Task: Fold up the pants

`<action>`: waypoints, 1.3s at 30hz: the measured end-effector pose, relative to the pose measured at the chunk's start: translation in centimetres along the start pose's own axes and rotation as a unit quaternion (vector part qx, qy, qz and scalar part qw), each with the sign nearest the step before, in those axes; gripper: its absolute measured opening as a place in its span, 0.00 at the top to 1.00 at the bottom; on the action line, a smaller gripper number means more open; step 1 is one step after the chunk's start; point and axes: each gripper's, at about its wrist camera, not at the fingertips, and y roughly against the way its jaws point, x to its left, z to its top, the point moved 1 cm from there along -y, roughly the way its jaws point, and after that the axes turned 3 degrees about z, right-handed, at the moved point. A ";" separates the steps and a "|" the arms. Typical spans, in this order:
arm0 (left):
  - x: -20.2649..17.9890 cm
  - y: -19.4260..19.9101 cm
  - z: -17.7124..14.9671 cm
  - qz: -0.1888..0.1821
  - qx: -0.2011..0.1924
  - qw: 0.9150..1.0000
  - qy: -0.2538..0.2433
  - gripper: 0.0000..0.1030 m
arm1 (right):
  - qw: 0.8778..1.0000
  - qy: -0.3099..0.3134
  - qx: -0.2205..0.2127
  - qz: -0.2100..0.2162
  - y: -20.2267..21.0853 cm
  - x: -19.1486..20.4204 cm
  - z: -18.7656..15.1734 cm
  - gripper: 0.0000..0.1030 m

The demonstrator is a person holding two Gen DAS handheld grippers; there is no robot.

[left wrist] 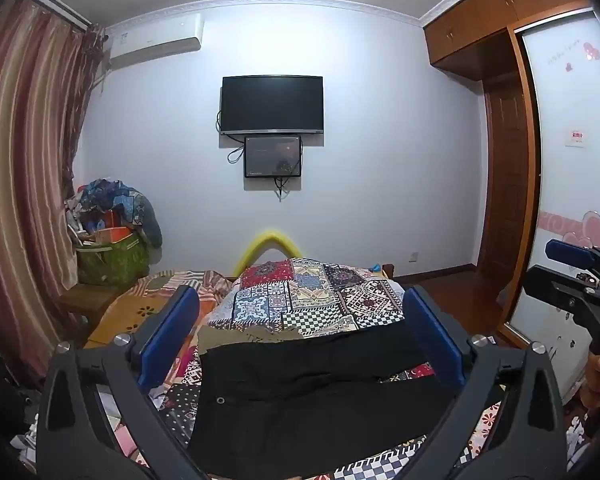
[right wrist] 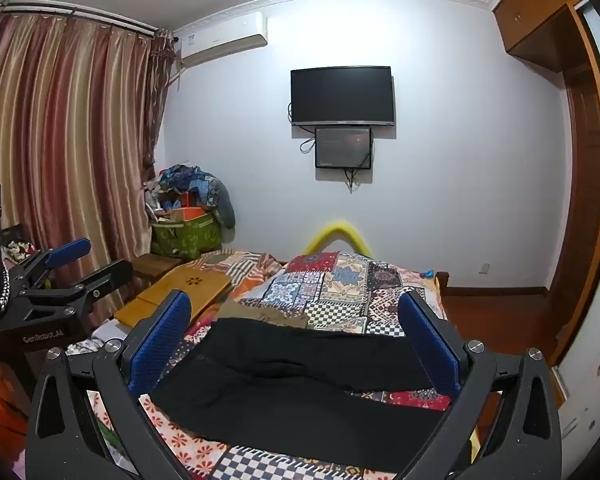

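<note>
Black pants point(left wrist: 300, 396) lie spread flat on a patchwork bedspread point(left wrist: 300, 296), the two legs running to the right with a gap between them. A button shows near the waist at the left. My left gripper point(left wrist: 300, 320) is open and empty, held above the pants with the blue pads wide apart. My right gripper point(right wrist: 296, 320) is open and empty too, above the same pants point(right wrist: 300, 392). The right gripper also shows at the right edge of the left wrist view point(left wrist: 572, 268). The left gripper shows at the left of the right wrist view point(right wrist: 84, 264).
A wooden board point(right wrist: 180, 292) lies on the bed's left side. A pile of clothes and boxes point(right wrist: 188, 208) stands in the corner by the curtains point(right wrist: 60, 140). A TV point(right wrist: 342, 96) hangs on the far wall. A wardrobe point(left wrist: 572, 160) is at the right.
</note>
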 end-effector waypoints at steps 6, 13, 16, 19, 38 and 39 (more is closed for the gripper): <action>0.1 0.1 0.0 0.001 -0.002 1.000 0.006 0.00 | 1.000 -0.004 -0.003 0.001 -0.1 -0.2 0.0 0.00; 0.3 0.1 0.0 0.005 -0.006 1.000 0.007 0.00 | 1.000 -0.007 -0.001 -0.006 -0.3 -0.3 -0.3 0.00; 0.1 0.0 0.1 -0.008 -0.003 1.000 0.002 0.00 | 1.000 -0.007 0.001 -0.006 -0.4 -0.3 -0.4 0.00; 0.3 -0.1 0.2 -0.009 -0.004 1.000 0.004 0.00 | 1.000 -0.006 0.001 -0.008 -0.4 -0.2 -0.4 0.00; 0.6 -0.8 0.0 -0.008 0.004 1.000 0.018 0.00 | 1.000 -0.007 -0.001 -0.012 -0.1 -0.3 -0.1 0.00; 0.6 -0.8 0.0 -0.008 0.005 1.000 0.018 0.00 | 1.000 -0.007 -0.001 -0.013 -0.1 -0.4 -0.1 0.00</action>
